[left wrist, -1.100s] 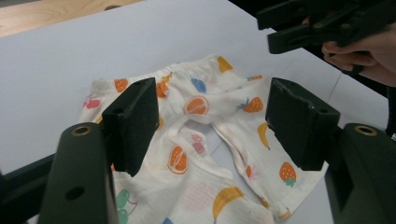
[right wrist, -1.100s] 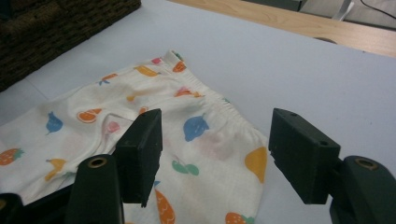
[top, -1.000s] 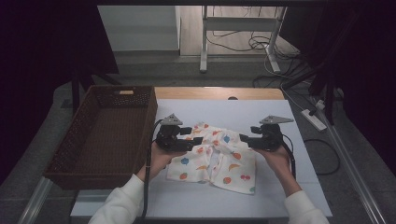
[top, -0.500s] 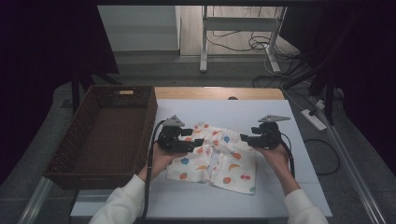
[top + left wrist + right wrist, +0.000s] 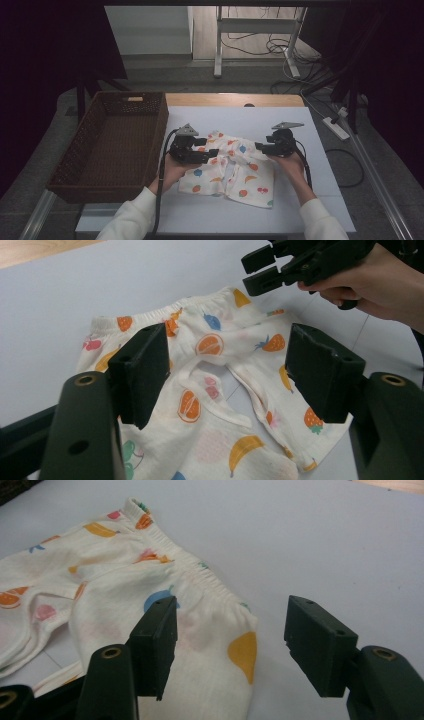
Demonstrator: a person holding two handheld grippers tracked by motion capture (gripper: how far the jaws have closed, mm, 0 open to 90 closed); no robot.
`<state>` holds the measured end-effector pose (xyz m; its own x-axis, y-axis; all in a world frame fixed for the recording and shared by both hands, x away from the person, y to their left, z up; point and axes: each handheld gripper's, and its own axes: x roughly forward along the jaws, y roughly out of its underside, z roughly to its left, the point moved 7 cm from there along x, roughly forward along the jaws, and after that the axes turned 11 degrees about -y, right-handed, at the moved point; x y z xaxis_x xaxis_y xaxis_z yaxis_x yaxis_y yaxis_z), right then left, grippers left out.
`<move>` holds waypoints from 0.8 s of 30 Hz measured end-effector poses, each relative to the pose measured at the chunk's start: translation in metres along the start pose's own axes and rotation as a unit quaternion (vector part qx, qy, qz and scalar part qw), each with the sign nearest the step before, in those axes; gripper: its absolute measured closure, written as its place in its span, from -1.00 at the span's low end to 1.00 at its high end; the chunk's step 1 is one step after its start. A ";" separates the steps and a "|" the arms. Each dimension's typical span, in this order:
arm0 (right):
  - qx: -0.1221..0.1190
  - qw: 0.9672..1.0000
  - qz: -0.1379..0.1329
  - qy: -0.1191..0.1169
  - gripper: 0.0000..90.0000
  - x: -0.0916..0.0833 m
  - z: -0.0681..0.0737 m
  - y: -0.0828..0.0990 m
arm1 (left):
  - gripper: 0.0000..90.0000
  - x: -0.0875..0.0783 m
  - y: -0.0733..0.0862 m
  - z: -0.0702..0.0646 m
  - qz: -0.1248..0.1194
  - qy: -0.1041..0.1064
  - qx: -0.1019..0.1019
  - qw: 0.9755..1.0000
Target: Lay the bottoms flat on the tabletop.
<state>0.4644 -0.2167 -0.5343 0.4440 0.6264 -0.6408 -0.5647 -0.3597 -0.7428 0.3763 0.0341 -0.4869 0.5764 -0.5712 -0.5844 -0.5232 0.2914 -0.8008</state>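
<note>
On the far left of the table I see the big brown woven basket (image 5: 107,142), and nothing lies in it yet. I think the cloth may be meant to go there in the end, but that is only my guess.

Next comes my left gripper (image 5: 210,154), which hangs over the left side of the small cream pants with fruit prints (image 5: 235,167). Its jaws stand apart with cloth under the gap, and they pinch nothing. The pants lie spread on the white table top (image 5: 300,200), in the middle, near me, just to the right of the basket. The stretchy waist band points to the far side and the two short legs point toward me. The cloth looks a bit wrinkled, not folded.

On the right, my right gripper (image 5: 261,146) sits at the right end of the waist band. Its jaws have just been closing a little, with the corner of the band below the gap, but they do not press it yet.

So I think the job has only begun: no grab made, no fold done, nothing put away.
</note>
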 end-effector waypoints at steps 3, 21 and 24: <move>0.005 1.000 -0.002 0.000 -0.08 0.004 -0.002 -0.002 | -0.26 0.000 0.000 0.000 0.000 -0.001 0.000 1.000; 0.014 0.999 0.050 0.014 0.17 0.027 -0.014 0.013 | -0.27 -0.002 0.001 -0.001 0.000 -0.006 0.004 1.000; 0.015 0.999 0.050 0.012 0.28 0.028 -0.016 0.013 | -0.27 -0.002 0.001 -0.001 0.000 -0.006 0.005 1.000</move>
<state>0.4806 -0.2145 -0.5654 0.4010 0.5720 -0.7156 -0.6266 -0.3985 -0.6697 0.3736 0.0347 -0.4864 0.5836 -0.5618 -0.5864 -0.5174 0.2993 -0.8017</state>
